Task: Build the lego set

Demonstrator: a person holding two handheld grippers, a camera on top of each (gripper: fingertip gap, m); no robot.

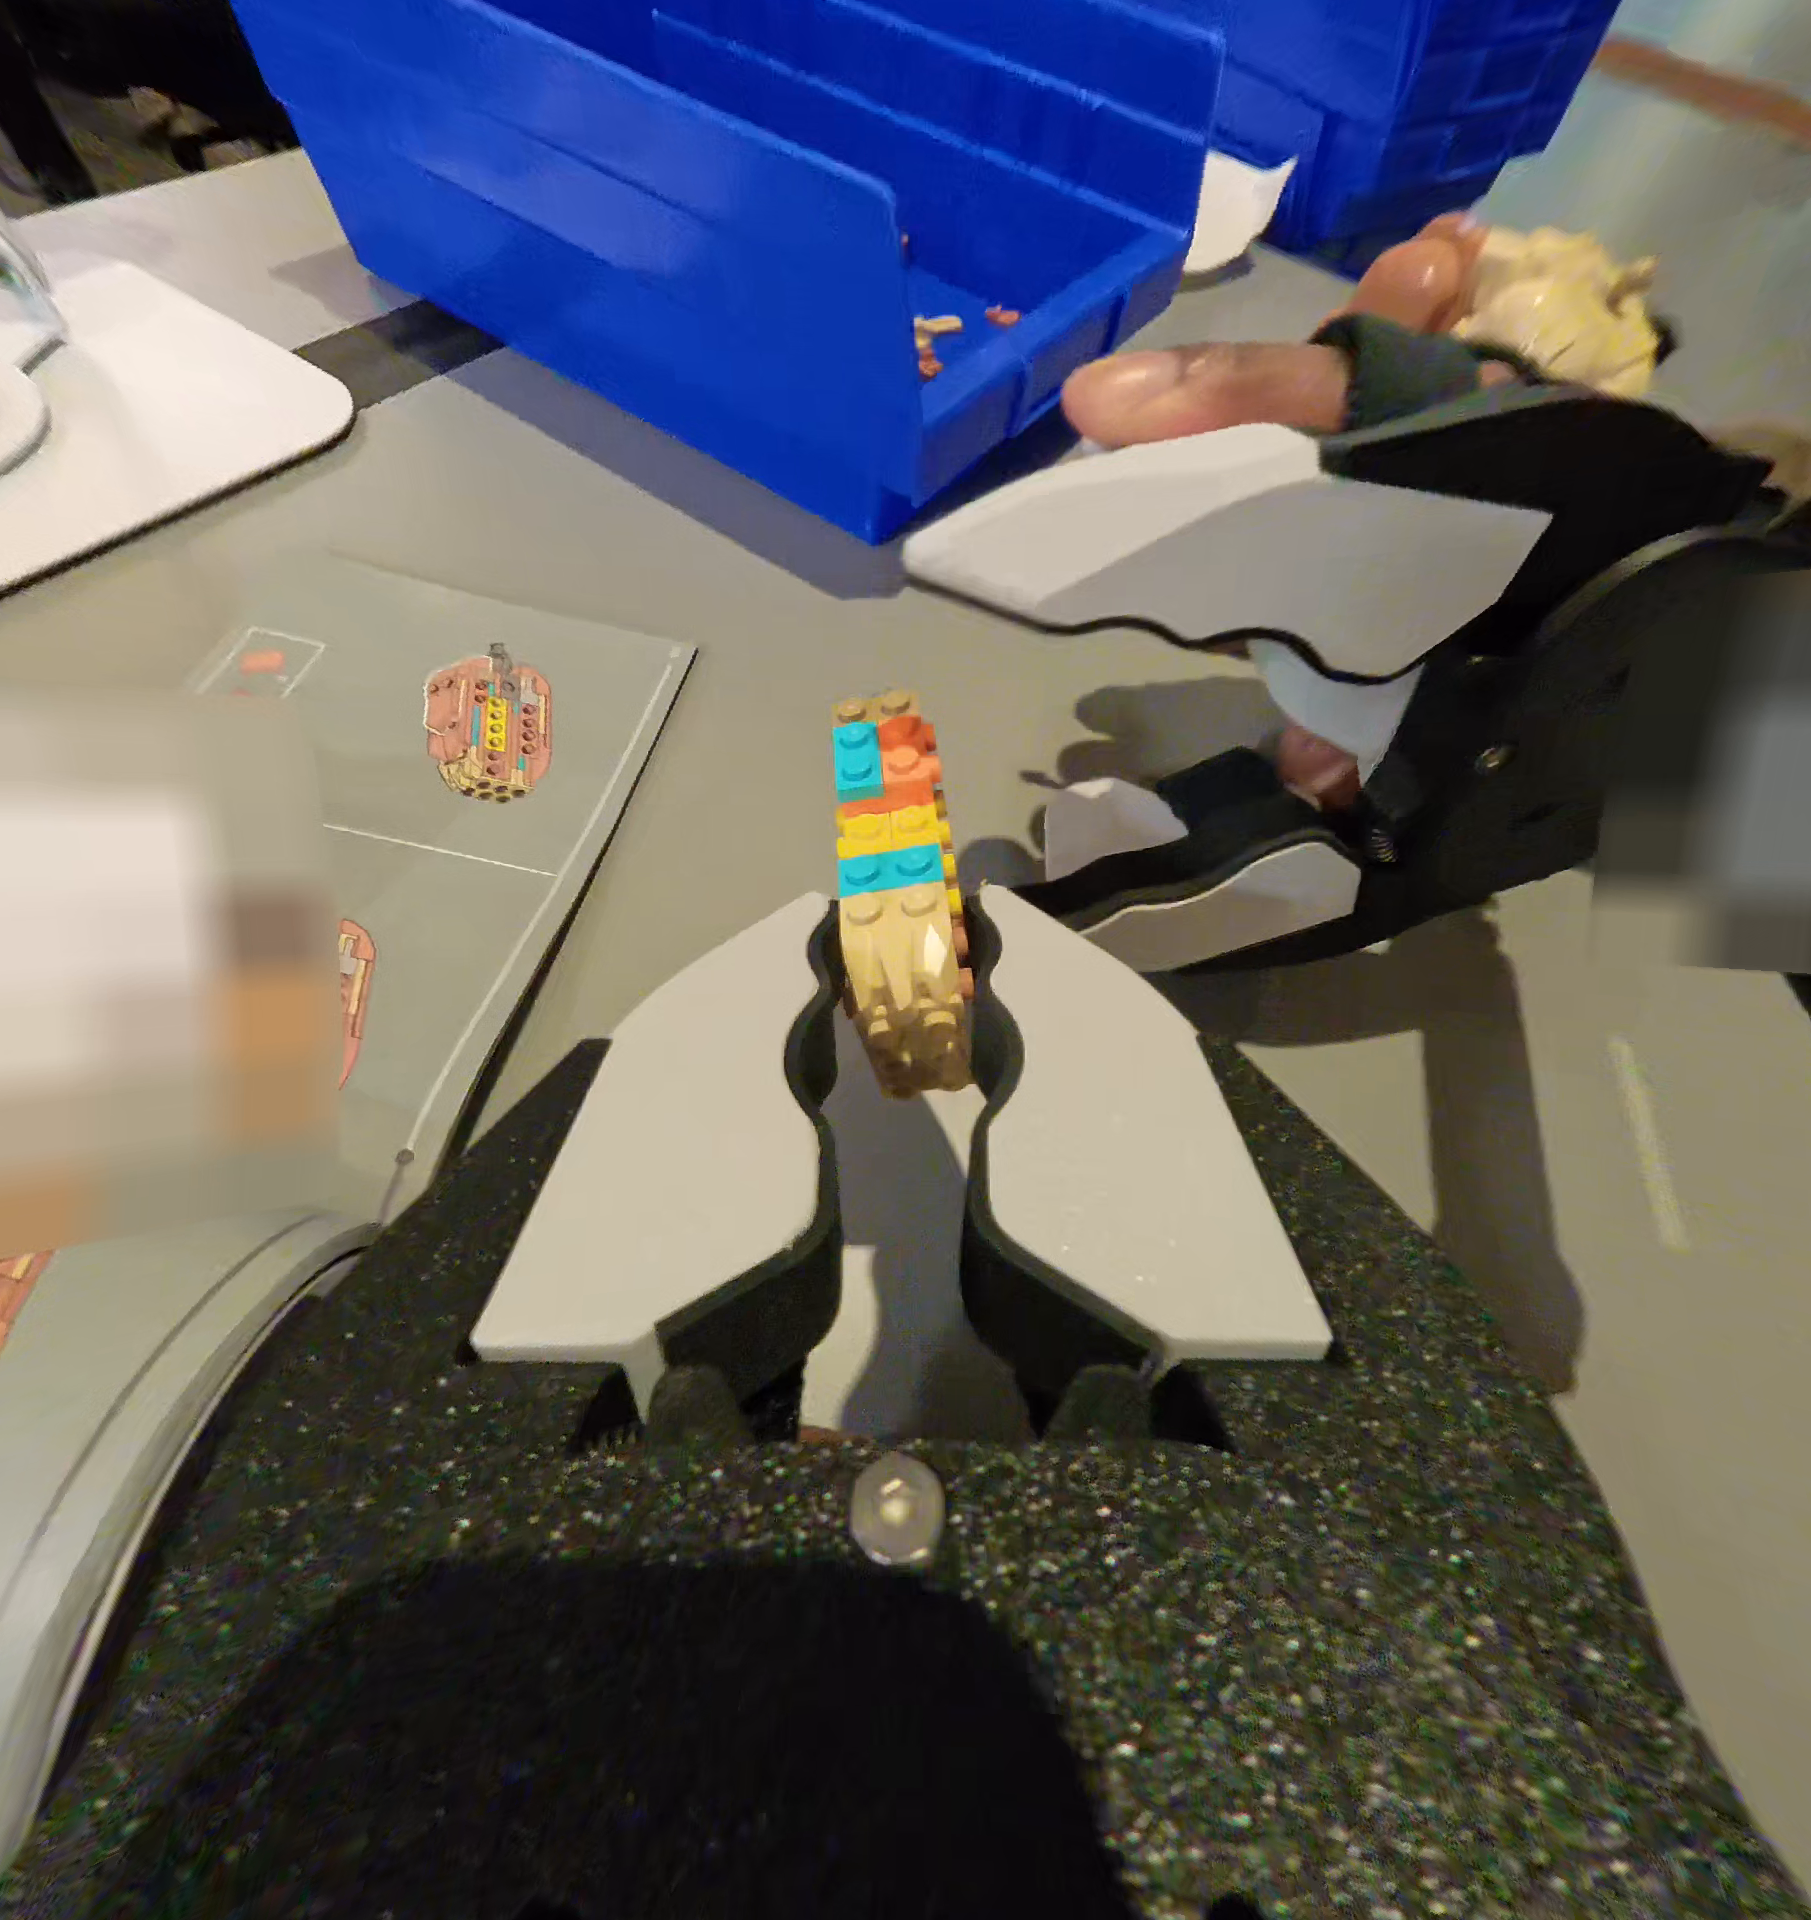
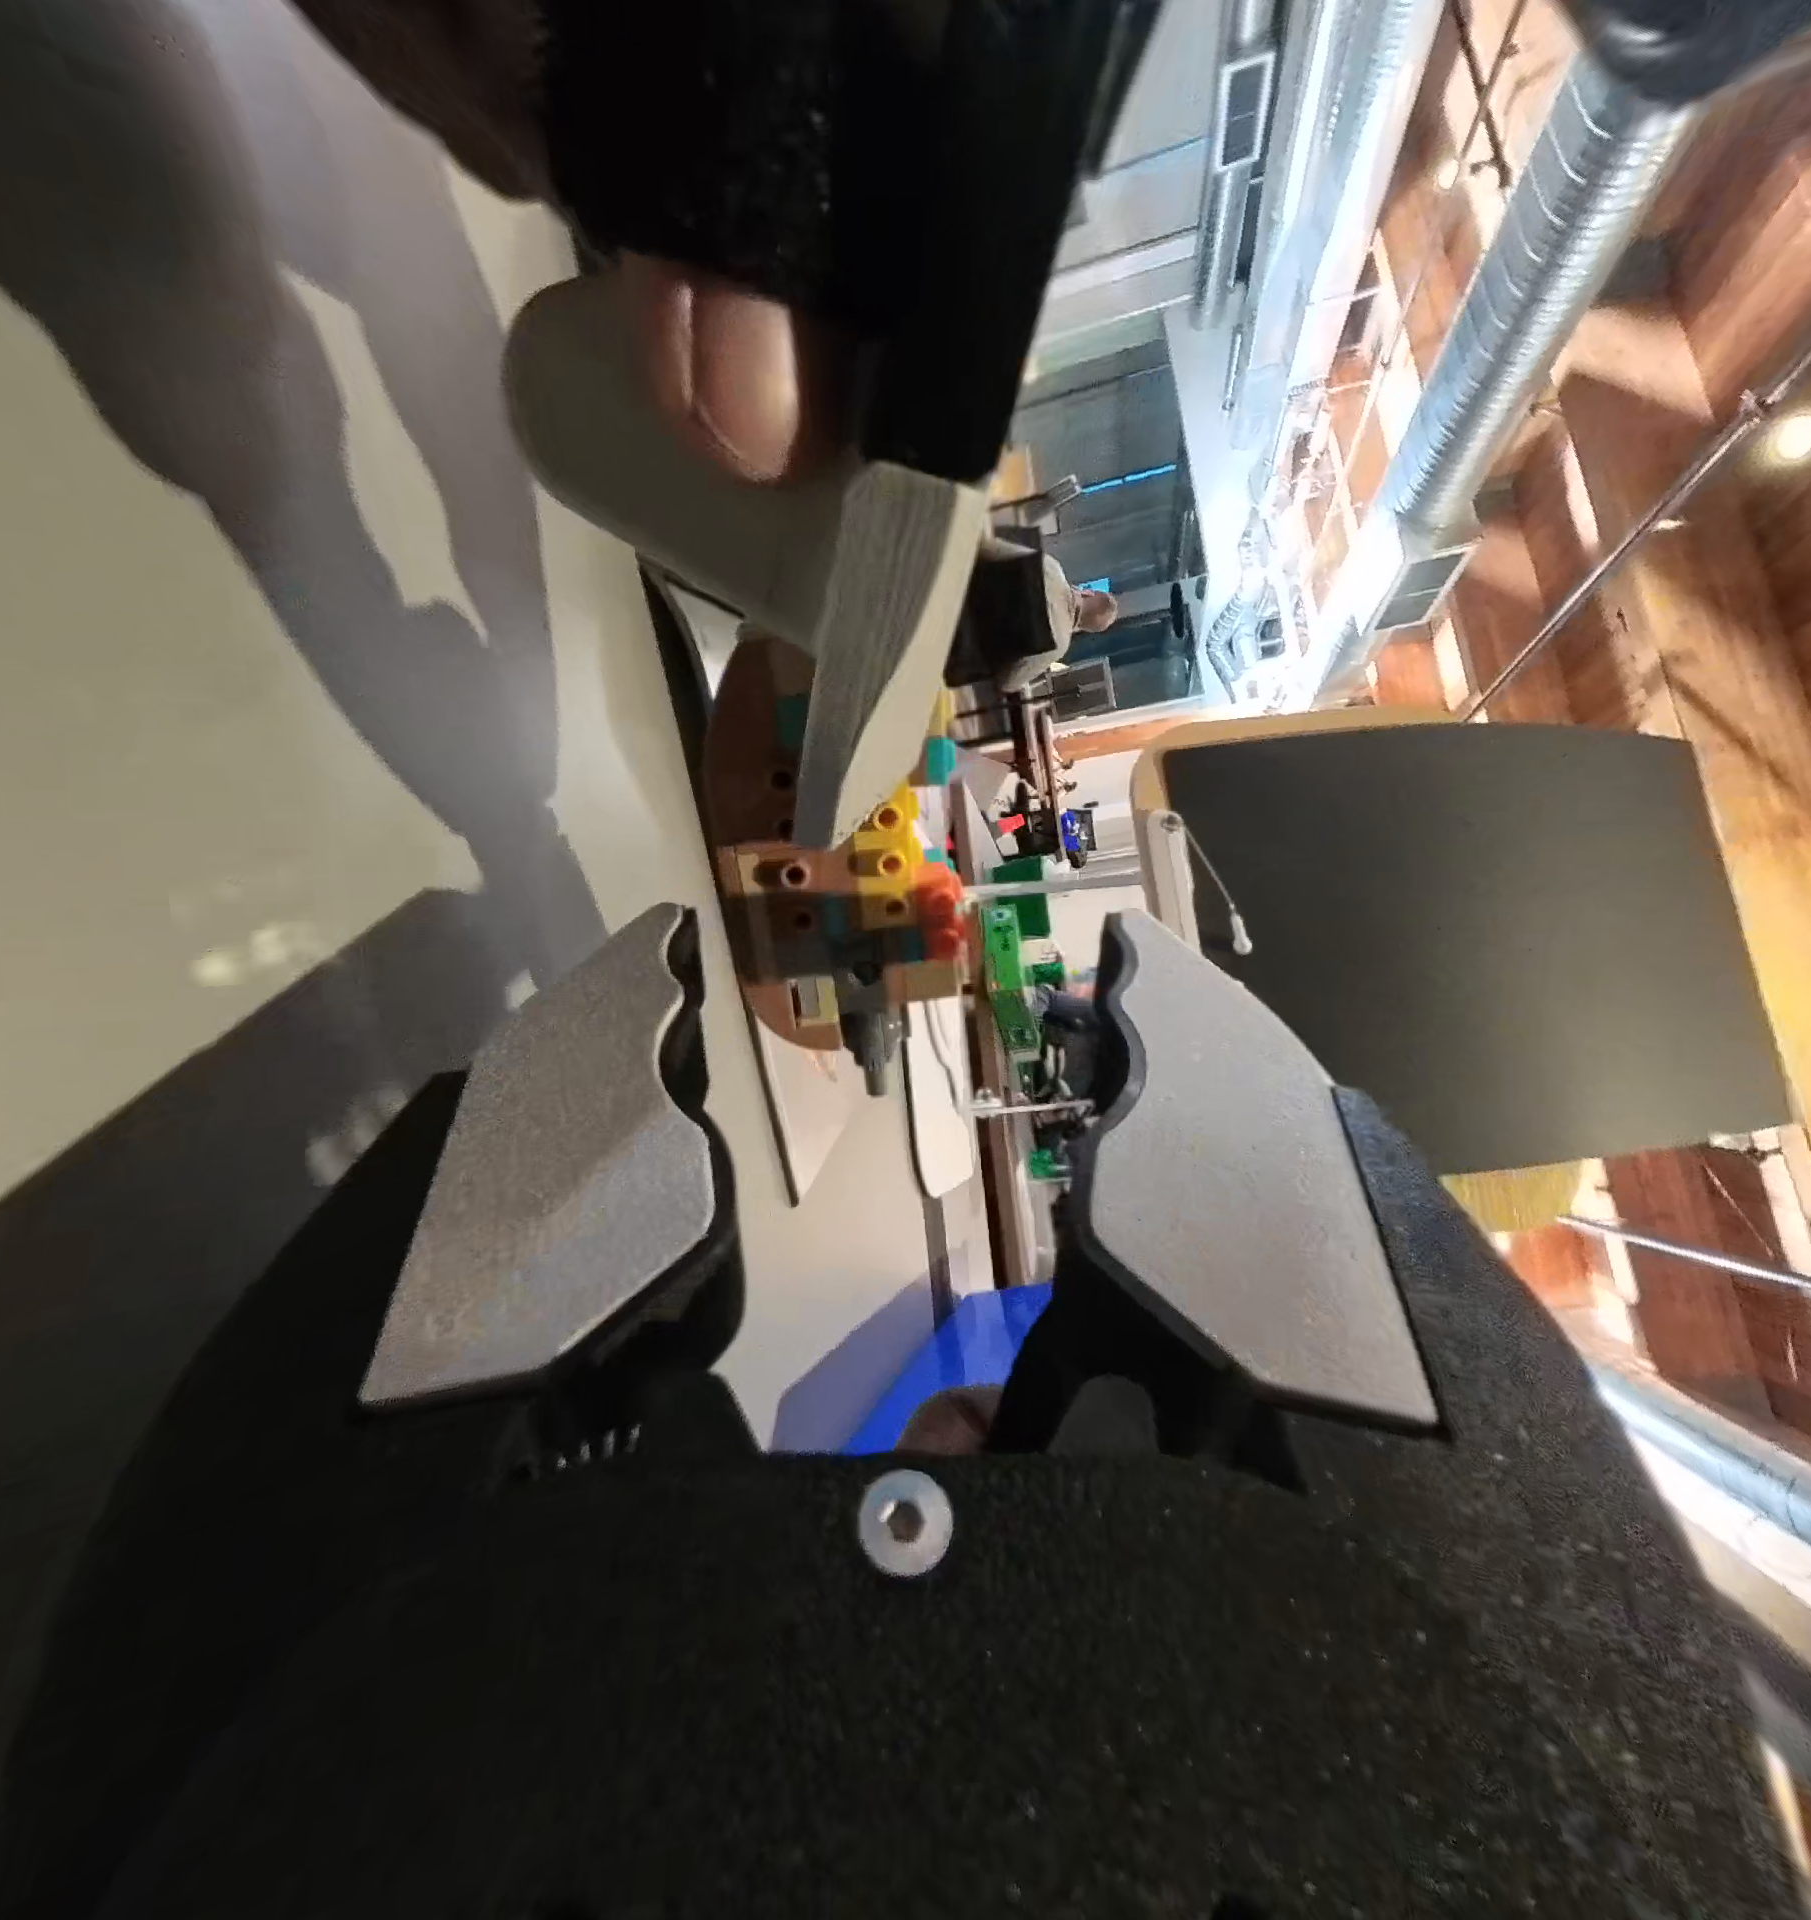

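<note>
My left gripper [image 1: 899, 920] is shut on the tan end of a lego build [image 1: 896, 831], a flat stack of tan, teal, yellow and orange bricks held on edge above the grey table [image 1: 1244, 1091]. My right gripper [image 2: 901, 940] is open and empty, turned on its side. It shows to the right in the left wrist view [image 1: 994, 748], jaws spread and pointed at the build. In the right wrist view the build [image 2: 859, 894] sits just past my open fingertips, with the left gripper's grey finger [image 2: 880, 665] clamped on it.
An instruction sheet [image 1: 485, 790] lies on the table to the left. A blue bin [image 1: 735, 239] with a few small pieces stands behind, a second blue bin [image 1: 1400, 114] at the back right. A white board [image 1: 122, 416] lies far left. Less than 4 cm separates the two grippers' tips.
</note>
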